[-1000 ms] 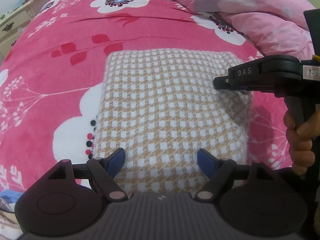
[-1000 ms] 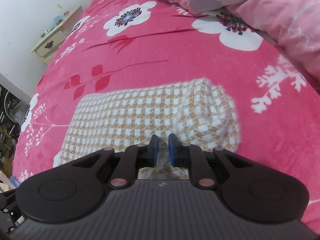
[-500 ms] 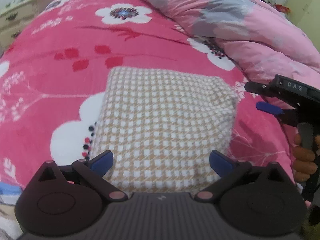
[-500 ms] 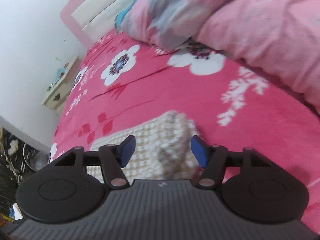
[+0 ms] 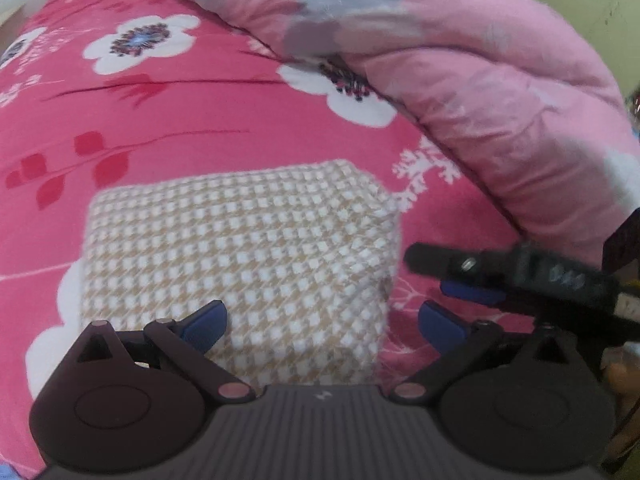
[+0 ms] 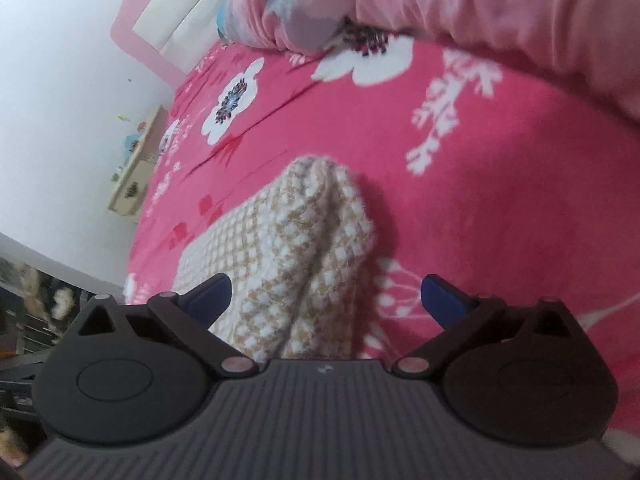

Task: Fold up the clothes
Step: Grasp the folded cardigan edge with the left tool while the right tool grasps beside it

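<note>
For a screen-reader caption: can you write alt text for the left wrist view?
A folded tan-and-white checked garment lies on a bright pink floral bedspread, with the left tool open just above its near edge. The right tool, jaws opening, sits beside the garment's right edge, and a pale pink quilt is bunched behind.
</note>
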A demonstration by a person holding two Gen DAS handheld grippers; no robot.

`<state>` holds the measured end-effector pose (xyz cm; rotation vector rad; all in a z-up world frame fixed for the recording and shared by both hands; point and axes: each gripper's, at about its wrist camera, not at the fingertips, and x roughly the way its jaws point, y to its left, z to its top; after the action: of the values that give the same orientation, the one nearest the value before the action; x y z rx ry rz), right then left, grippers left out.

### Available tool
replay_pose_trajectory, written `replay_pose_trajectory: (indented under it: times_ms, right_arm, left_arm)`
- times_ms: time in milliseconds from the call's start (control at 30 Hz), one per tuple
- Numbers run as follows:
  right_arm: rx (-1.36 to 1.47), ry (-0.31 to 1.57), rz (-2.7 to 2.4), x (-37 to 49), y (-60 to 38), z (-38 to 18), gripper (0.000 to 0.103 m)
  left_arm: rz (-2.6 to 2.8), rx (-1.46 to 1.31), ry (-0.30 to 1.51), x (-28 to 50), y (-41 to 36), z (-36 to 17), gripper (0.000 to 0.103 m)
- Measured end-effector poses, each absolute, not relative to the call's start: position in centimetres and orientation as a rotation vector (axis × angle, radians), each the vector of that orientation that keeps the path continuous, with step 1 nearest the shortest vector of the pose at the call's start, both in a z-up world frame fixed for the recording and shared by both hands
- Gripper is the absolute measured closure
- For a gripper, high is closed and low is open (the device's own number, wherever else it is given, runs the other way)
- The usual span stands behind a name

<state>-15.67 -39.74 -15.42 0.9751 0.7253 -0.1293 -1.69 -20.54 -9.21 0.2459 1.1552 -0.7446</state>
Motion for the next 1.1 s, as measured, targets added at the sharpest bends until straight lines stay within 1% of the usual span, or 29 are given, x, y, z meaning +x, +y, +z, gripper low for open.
replay_pose_trajectory:
  times_ms: [133, 200, 300, 367, 400, 433, 500, 633, 700, 733, 800, 833, 867, 967, 1100]
  right_arm:
    - [1.062, 0.670, -0.082, -15.2, -41.5, -16.5, 0.002]
    - [1.061, 0.648, -0.058, -14.6, -42.0, -16.7, 0.002]
    - [1.066, 0.670, -0.018, -12.9, -42.6, -17.6, 0.003]
    - [1.136, 0.704, 0.029, -11.9, -42.7, -18.5, 0.010]
    - [1.175, 0.722, 0.054, -11.3, -42.7, -19.0, 0.027]
    - [1.214, 0.739, 0.079, -10.8, -42.7, -19.5, 0.029]
    - [1.212, 0.706, 0.138, -10.6, -42.1, -18.3, 0.028]
    - [1.230, 0.631, 0.243, -10.3, -41.0, -16.1, 0.024]
    - [1.229, 0.624, 0.263, -10.0, -40.7, -15.9, 0.023]
    - [1.241, 0.620, 0.269, -9.9, -40.7, -16.1, 0.023]
    - [1.270, 0.613, 0.281, -9.9, -40.9, -16.3, 0.022]
    - [1.297, 0.605, 0.290, -10.0, -41.1, -16.6, 0.022]
    - [1.315, 0.598, 0.293, -10.2, -41.3, -16.9, 0.022]
    - [1.354, 0.570, 0.303, -11.0, -42.3, -17.8, 0.022]
    - [1.405, 0.484, 0.257, -13.4, -44.3, -19.2, 0.022]
  left_arm:
    - [-0.734, 0.279, 1.197, -1.1, -21.5, -10.0, 0.006]
    - [-0.729, 0.276, 1.217, -0.8, -21.6, -10.2, 0.008]
    - [-0.732, 0.237, 1.250, -0.2, -21.3, -10.1, 0.011]
    - [-0.761, 0.249, 1.274, -0.2, -21.4, -10.3, 0.014]
    - [-0.778, 0.273, 1.281, -0.4, -21.6, -10.4, 0.015]
    - [-0.797, 0.309, 1.283, -0.7, -22.0, -10.4, 0.016]
    - [-0.821, 0.396, 1.276, -1.6, -23.1, -10.7, 0.015]
    - [-0.807, 0.559, 1.223, -2.6, -25.5, -11.4, 0.016]
    - [-0.774, 0.621, 1.199, -2.7, -26.4, -11.9, 0.019]
    - [-0.755, 0.651, 1.189, -2.7, -26.8, -12.1, 0.025]
    - [-0.700, 0.706, 1.165, -2.8, -27.3, -12.5, 0.040]
    - [-0.671, 0.724, 1.151, -2.8, -27.4, -12.6, 0.054]
    - [-0.655, 0.723, 1.145, -2.7, -27.4, -12.6, 0.060]
    - [-0.635, 0.713, 1.135, -2.7, -26.8, -12.0, 0.072]
    - [-0.654, 0.880, 1.037, -4.1, -27.0, -10.5, 0.075]
